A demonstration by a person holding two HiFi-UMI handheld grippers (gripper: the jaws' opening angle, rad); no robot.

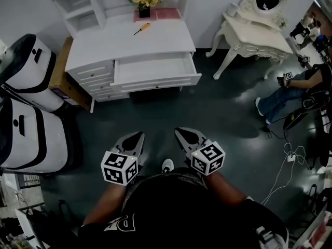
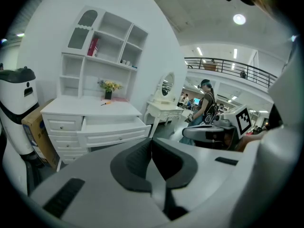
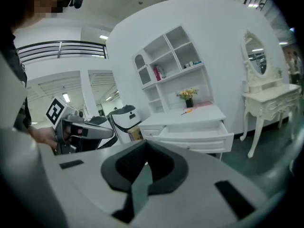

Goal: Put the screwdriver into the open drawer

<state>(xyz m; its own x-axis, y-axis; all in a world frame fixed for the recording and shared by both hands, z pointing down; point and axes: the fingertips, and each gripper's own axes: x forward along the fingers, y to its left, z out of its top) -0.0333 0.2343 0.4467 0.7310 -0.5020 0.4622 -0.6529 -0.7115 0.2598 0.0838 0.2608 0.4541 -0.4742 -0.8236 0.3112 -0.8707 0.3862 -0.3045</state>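
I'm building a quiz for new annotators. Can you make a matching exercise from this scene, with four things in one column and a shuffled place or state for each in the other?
Things:
1. screwdriver
2. drawer
3. flowers
4. right gripper

Places or states:
A. pulled open
B. shut, with nothing between the jaws
C. lying flat on the desk, orange handle
D. upright at the desk's back edge

Pairs: 1-C, 2-A, 3-D, 4-B
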